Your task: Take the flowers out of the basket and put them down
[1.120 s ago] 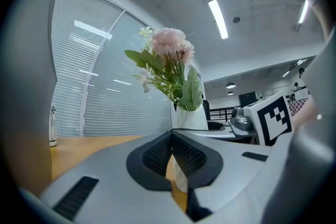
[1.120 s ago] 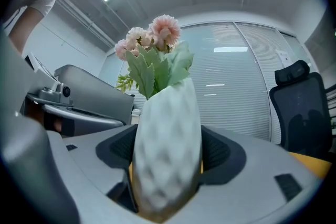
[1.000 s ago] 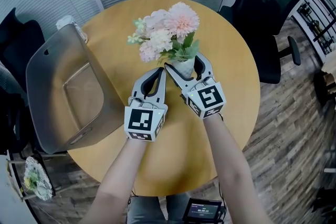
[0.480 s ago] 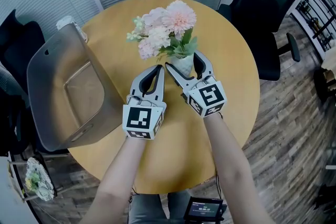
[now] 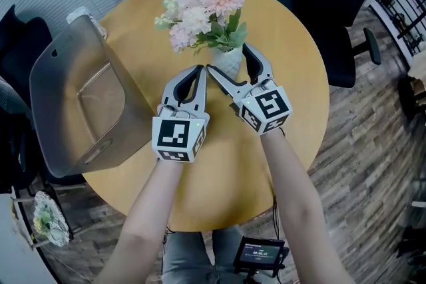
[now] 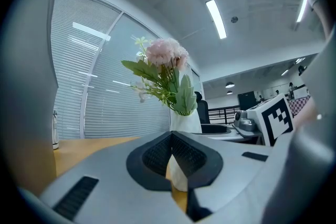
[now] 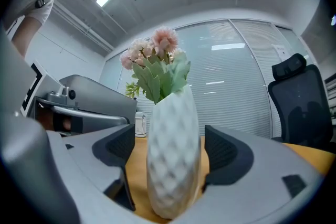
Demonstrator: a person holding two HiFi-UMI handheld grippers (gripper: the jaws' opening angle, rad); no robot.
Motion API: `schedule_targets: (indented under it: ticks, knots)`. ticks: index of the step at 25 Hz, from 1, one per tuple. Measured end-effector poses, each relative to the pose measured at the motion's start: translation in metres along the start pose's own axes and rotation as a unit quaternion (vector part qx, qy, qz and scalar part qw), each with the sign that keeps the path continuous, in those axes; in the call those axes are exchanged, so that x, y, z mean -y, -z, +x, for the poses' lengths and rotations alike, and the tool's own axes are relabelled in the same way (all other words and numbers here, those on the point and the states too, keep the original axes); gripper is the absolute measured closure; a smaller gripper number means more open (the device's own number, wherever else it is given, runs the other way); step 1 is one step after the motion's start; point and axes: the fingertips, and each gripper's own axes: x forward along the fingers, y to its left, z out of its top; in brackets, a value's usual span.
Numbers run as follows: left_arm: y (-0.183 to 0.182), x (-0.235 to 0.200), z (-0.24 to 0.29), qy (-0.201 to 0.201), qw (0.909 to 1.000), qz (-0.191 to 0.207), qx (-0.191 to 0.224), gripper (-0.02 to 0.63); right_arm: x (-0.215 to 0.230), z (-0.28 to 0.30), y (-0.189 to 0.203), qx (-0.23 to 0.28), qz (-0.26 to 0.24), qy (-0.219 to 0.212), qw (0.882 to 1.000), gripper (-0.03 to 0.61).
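The bouquet of pink and cream blooms with green leaves (image 5: 200, 6) stands upright in its white dimpled vase (image 7: 170, 160) on the round wooden counter (image 5: 219, 169). It is already out of the grey smooth-walled plastic basket (image 5: 50, 76), which leans well to the vase's left. The step in hand looks like the release. The right gripper (image 5: 228, 60) straddles the vase, and its fingers have just been opening. They now stand wide, with a gap showing between each ribbed black pad and the vase's sides. To finish well, the fingers should stay spread and back straight away from the vase towards the person. Neither pad should brush it, because a narrow vase under a broad bouquet would probably tip easily. The left gripper (image 5: 198, 71), its fingers closed on nothing, sits just left of the vase and should stay off it. The vase is egg-shaped with a quilted, hard-looking surface, and the counter is smooth and matte. The petals look soft and frilled.
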Motion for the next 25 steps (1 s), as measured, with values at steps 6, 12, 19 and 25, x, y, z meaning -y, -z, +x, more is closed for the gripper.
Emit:
schedule_targets:
  ticks: [6,12,19,25]
  knots:
    - [0.000,0.005,0.001,-0.002,0.9999,0.001,-0.011,0.609,0.012,-0.015,0.001,-0.008,0.027,0.017,0.999,0.167]
    - [0.005,0.005,-0.008,-0.007,0.9998,0.000,-0.020,0.609,0.005,-0.031,0.000,-0.015,0.039,0.017,0.999,0.166]
    - [-0.001,0.006,-0.011,-0.021,0.9995,-0.015,-0.020,0.609,0.005,-0.044,-0.009,-0.049,0.042,0.015,0.998,0.169]
    - [-0.004,0.006,-0.018,-0.029,0.9991,-0.024,-0.023,0.609,-0.008,-0.054,-0.012,-0.080,0.056,0.004,0.995,0.169]
